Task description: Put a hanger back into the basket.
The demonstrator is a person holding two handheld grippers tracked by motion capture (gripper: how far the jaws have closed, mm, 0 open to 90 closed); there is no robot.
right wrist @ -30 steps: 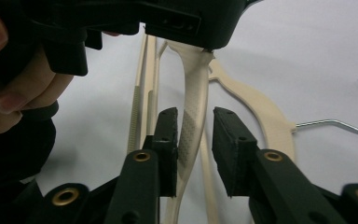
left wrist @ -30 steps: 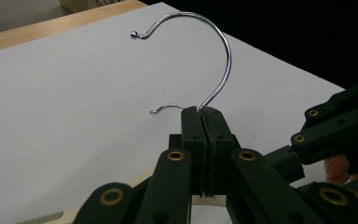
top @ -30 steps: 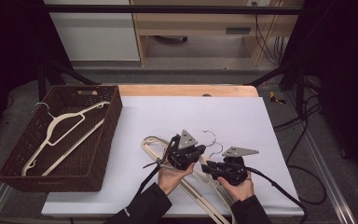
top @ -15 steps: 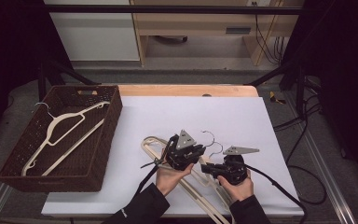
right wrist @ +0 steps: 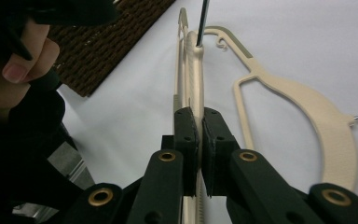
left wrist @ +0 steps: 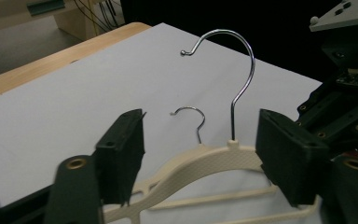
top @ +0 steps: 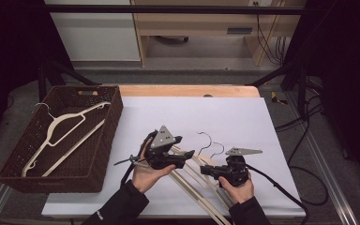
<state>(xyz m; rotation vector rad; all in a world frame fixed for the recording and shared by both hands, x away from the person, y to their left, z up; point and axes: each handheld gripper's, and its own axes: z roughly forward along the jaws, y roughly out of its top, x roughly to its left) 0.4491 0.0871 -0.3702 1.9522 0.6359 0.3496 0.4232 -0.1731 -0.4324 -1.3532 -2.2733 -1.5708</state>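
Note:
Two cream plastic hangers with metal hooks lie near the front of the white sheet. One cream hanger (right wrist: 194, 51) stands on edge, and my right gripper (right wrist: 199, 133) (top: 207, 169) is shut on its arm. In the left gripper view this hanger (left wrist: 200, 161) sits between the wide-apart jaws of my open left gripper (left wrist: 203, 154) (top: 183, 157), its hook (left wrist: 242, 70) rising upward. The second hanger (right wrist: 317, 116) lies flat on the sheet beside it, its small hook (left wrist: 192, 114) showing farther off. A third cream hanger (top: 63, 133) rests in the basket.
A brown wicker basket (top: 101, 164) stands at the table's left, its corner (right wrist: 116, 42) close to the held hanger's far end. The white sheet (top: 243, 117) is bare behind the grippers. The table's wooden edge (top: 183, 90) runs along the back; cables (top: 286, 187) trail off right.
My left gripper has shifted a little to the left, over the hangers' left part. The right gripper has kept still, shut on the hanger.

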